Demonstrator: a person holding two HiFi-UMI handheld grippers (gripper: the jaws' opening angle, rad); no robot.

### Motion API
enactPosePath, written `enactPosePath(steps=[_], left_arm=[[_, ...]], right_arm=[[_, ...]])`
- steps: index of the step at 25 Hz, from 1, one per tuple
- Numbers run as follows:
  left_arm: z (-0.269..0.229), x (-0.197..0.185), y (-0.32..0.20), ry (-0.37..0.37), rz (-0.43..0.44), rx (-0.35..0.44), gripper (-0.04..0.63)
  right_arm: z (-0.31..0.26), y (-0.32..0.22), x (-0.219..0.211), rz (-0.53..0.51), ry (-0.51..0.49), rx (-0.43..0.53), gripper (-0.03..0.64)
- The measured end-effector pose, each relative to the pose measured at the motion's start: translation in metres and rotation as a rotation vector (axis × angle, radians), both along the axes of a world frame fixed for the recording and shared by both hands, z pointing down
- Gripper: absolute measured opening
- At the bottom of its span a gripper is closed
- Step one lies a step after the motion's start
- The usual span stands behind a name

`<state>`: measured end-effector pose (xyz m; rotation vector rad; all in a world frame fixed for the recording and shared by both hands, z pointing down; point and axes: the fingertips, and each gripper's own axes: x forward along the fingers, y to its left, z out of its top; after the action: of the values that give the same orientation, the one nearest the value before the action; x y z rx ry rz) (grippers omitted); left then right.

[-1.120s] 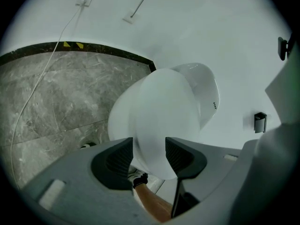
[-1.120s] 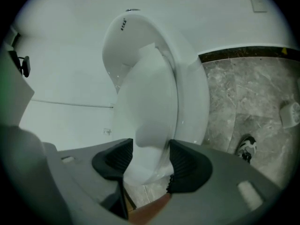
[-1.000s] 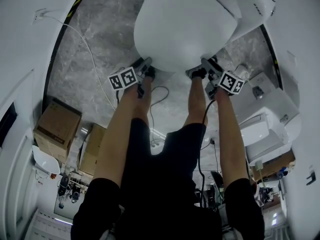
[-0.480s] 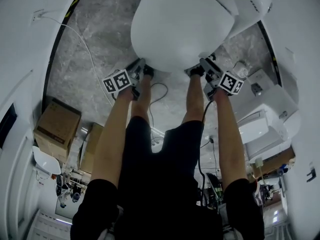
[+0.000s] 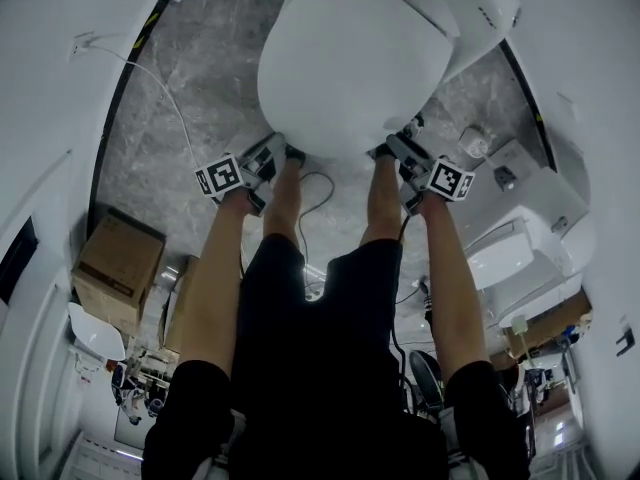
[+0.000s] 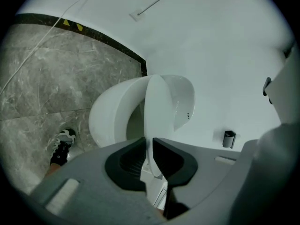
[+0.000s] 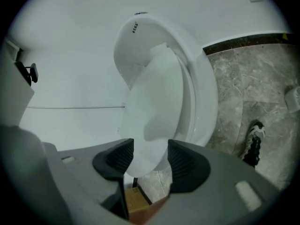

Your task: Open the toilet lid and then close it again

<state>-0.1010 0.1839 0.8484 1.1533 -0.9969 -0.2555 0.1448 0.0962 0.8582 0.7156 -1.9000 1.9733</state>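
Now lid (image 6: 158, 111) part-raised above bowl (image 6: 107, 118). Left gripper (image 6: 149, 143) jaws just been closing, now pinch lid's thin front edge. Right gripper (image 7: 149, 146) jaws wide, rim between, seemingly unclamped. Lid likely light, stiff, glossy-slick: hold front rim, farthest from bowl's hinge.

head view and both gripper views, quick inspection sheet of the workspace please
surface: grey marble floor, white walls
job's things: toilet lid raised partway off the bowl
clutter: cardboard boxes; white fixtures at right
grippers: left gripper jaws have just been closing, now clamped on the lid's edge; right gripper jaws wide apart, lid's front edge between them
cables: white cable across the floor; dark loop by the feet
surroundings: person's legs, shoe
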Motion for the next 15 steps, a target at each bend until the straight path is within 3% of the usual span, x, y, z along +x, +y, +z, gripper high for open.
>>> enactPosePath(steps=[6,9,12,15], left_arm=[[-0.035,0.003,-0.007,0.044,-0.004,0.04,0.034],[-0.056,0.005,-0.013,0.063,-0.004,0.069,0.034],[-0.074,0.004,-0.013,0.034,-0.003,0.051,0.034],[-0.097,0.006,-0.023,0.055,-0.037,0.088,0.034]], right_arm=[[-0.024,0.001,0.004,0.089,-0.02,-0.06,0.216],[-0.038,-0.008,0.008,0.07,0.029,0.018,0.216],[-0.055,-0.014,0.01,-0.047,0.139,0.146,0.216],[-0.087,-0.02,-0.003,-0.292,0.266,0.361,0.216]])
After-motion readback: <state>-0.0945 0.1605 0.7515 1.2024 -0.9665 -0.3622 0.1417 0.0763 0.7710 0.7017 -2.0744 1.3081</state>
